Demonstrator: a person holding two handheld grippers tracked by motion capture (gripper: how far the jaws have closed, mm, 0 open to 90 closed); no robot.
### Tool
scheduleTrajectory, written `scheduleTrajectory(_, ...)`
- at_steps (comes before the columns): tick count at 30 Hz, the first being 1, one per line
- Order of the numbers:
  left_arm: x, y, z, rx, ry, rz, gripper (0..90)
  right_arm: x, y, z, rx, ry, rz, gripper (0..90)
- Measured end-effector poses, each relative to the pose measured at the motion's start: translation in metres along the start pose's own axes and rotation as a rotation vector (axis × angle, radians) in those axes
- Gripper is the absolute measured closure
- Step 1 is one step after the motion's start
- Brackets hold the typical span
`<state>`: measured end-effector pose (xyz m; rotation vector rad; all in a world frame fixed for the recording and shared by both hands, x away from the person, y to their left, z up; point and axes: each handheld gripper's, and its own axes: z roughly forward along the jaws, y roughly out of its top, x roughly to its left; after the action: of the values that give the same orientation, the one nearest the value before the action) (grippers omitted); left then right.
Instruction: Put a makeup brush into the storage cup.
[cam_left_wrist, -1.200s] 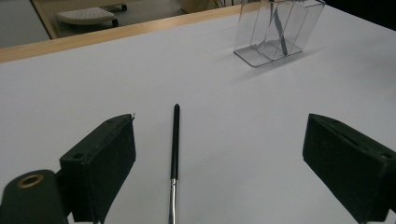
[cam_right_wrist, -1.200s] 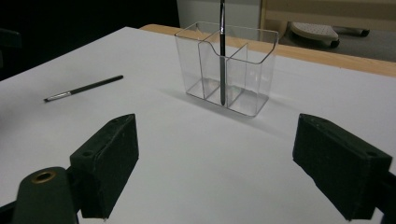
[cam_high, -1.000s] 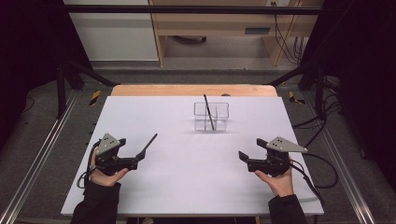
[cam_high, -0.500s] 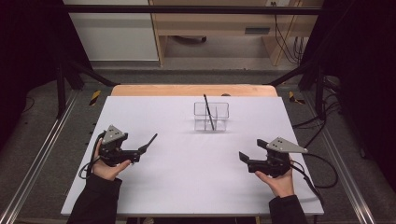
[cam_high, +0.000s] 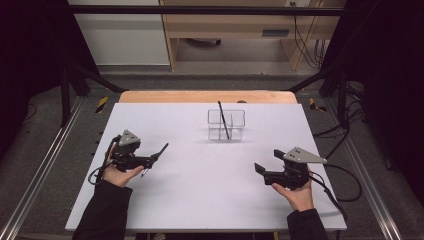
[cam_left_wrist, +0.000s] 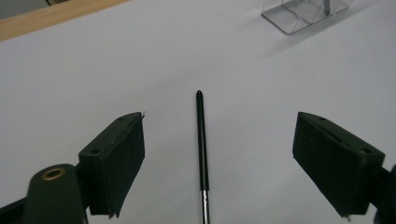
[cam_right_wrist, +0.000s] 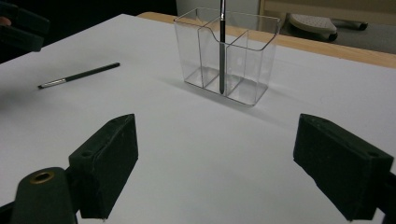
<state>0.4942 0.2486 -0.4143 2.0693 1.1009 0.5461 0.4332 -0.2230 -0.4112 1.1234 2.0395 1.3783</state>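
Jaws wide on the empty left gripper (cam_left_wrist: 219, 163) straddle the loose brush (cam_left_wrist: 201, 144); lowering squarely and closing mid-handle looks best, while the empty right gripper (cam_right_wrist: 233, 172) also gapes.

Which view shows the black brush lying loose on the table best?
The left gripper view: the loose brush lies lengthwise, large, between the left gripper's open jaws. The right gripper view shows it whole but small and distant. In the high view it is a thin dark line, partly hidden by that gripper.
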Motion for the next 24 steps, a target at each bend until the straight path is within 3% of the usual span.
scheduleTrajectory(12,-0.003,-0.004,0.021,0.130,0.022,0.054,26.4,-0.001,0.000,0.000,0.001,0.002,0.001,14.2)
scheduleTrajectory(24,-0.002,-0.011,0.031,0.238,0.012,0.072,45.5,0.000,-0.001,0.002,0.012,0.009,0.000,14.1)
